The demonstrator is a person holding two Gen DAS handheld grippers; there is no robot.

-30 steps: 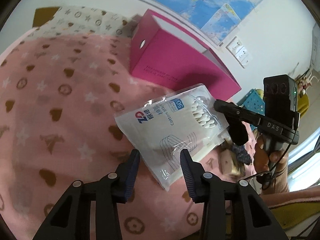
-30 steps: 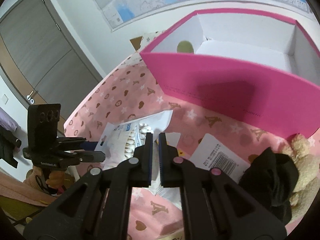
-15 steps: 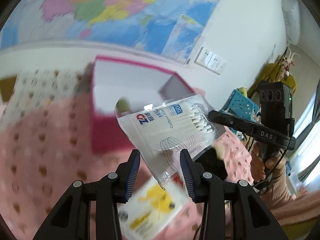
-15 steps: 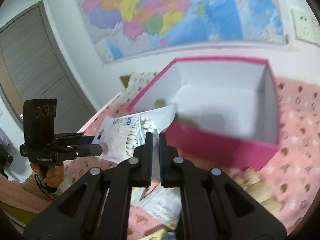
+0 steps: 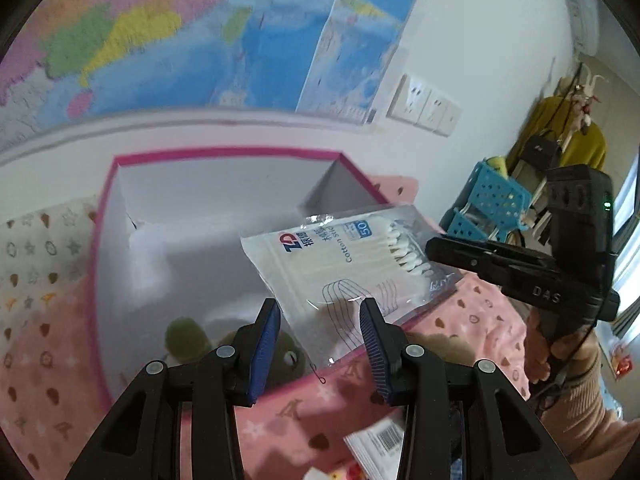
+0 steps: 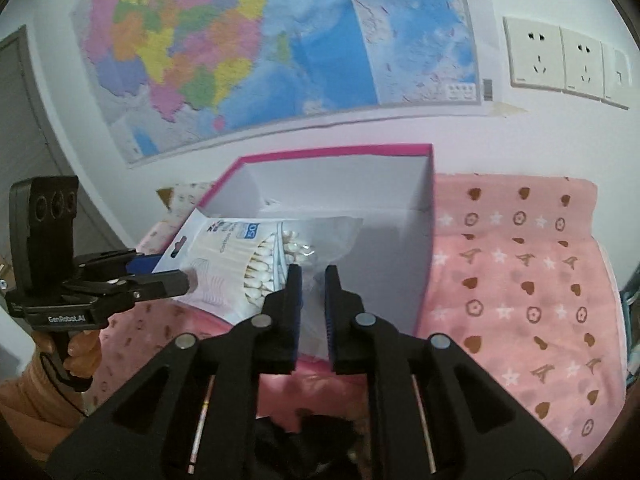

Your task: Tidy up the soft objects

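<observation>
The left claw (image 5: 318,308) was spread wide, and the lower corner of the cotton swab bag (image 5: 344,256) sat in the gap between its blue pads without either pad pressing on it. Below and behind that claw lay a white barcode label (image 5: 380,436) on the pink patterned blanket (image 5: 460,320).

The right claw (image 6: 313,276) was parted a little. The clear end of the bag (image 6: 224,256) lay in the gap, the pads too far apart to pinch the thin plastic. The bag stretched from this claw's tips away to its left, where the other claw met its white header end.

Just ahead of both claws and under the bag stood the open pink box (image 6: 340,150), white inside, so the bag hung over its near rim. In the box, directly beneath the left claw's left finger, lay a green plush toy (image 5: 184,336).

To the right of the right claw the blanket ran on beside the box. Farther off stood a blue basket (image 5: 496,200), and on the wall beyond were a coloured map (image 6: 240,40) and wall sockets (image 6: 560,56)
</observation>
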